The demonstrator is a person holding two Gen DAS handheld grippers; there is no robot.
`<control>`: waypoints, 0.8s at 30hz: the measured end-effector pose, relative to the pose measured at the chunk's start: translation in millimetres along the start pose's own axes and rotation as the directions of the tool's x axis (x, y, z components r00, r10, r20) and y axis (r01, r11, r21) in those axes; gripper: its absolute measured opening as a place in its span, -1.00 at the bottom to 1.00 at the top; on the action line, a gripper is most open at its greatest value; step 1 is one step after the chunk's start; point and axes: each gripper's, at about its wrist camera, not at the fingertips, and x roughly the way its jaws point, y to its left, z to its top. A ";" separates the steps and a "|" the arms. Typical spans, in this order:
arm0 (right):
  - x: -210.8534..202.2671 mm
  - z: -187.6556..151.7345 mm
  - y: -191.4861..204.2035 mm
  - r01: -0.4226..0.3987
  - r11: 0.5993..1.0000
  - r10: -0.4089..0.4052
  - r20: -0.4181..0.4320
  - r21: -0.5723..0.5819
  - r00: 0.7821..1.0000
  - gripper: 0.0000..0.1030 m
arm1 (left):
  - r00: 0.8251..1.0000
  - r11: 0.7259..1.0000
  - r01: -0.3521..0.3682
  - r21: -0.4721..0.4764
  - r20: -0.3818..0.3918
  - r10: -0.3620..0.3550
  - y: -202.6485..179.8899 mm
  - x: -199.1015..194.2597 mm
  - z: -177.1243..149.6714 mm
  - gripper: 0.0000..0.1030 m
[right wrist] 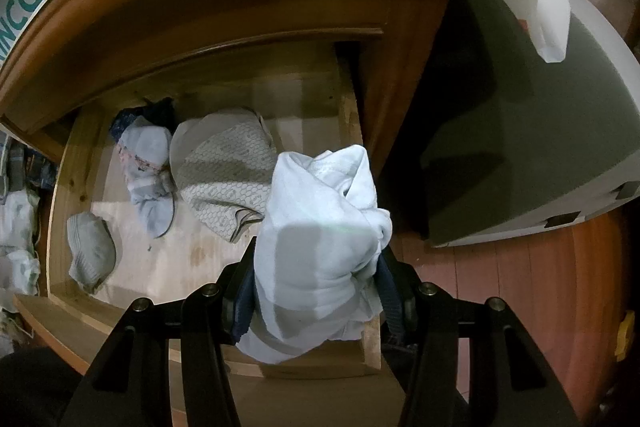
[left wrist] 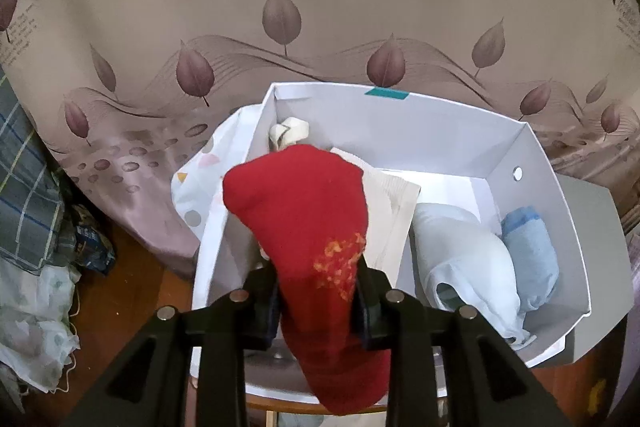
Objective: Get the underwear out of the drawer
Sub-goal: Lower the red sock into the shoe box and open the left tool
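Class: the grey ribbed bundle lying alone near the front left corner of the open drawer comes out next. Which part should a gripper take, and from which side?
Take the grey ribbed bundle across its narrow middle, coming straight down from above. It lies flat on the drawer floor, apart from the other garments, so probably nothing blocks the fingers either side.

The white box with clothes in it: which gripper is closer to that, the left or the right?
Left. The left gripper, shut on a red garment, hangs right above the white box. The right gripper holds a white garment over the wooden drawer instead.
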 end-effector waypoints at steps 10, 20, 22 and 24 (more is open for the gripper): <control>1.5 -0.1 0.5 0.003 1.000 -0.003 -0.002 -0.007 1.000 -0.05 | 0.999 0.999 -0.036 0.018 -0.013 0.036 -3.3 13.2 -4.0 -0.32; 3.5 0.5 1.5 0.011 1.000 -0.011 -0.003 -0.024 1.000 -0.05 | 0.998 0.997 -0.044 0.061 0.054 0.041 -5.1 -8.5 -8.3 0.03; 3.8 0.4 1.5 0.014 1.000 -0.014 -0.002 -0.028 1.000 -0.04 | 0.997 0.996 -0.041 0.079 0.069 0.036 -5.1 -16.6 -8.6 0.03; 3.9 0.4 1.6 0.016 0.999 -0.016 -0.002 -0.030 1.000 -0.04 | 0.996 0.997 -0.035 0.072 0.085 0.028 -1.5 -27.2 -9.9 0.03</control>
